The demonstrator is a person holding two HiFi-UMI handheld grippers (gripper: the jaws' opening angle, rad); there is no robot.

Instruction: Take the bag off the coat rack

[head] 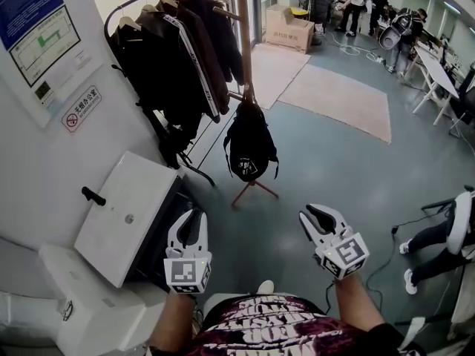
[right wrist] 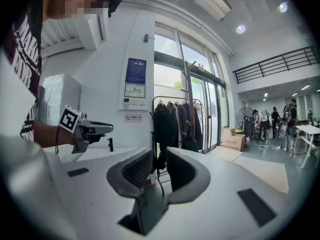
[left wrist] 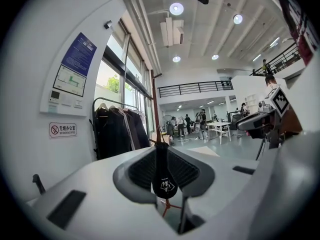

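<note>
A black bag [head: 250, 143] hangs from a peg on the wooden coat rack [head: 244, 35], low on its pole and above the rack's splayed feet. Both grippers are held low in front of me, well short of the bag. My left gripper [head: 194, 219] has its jaws a little apart with nothing between them. In the left gripper view the distant bag [left wrist: 164, 179] shows through that gap. My right gripper [head: 319, 215] stands open and empty. In the right gripper view its jaws point toward the rack [right wrist: 186, 99].
A metal clothes rail with several dark jackets [head: 178, 50] stands left of the rack. A white cabinet [head: 130, 213] sits by my left gripper. Beige rugs [head: 341, 99], a cardboard box [head: 289, 27] and people at tables [head: 401, 21] lie beyond. A seated person's legs [head: 434, 239] are at right.
</note>
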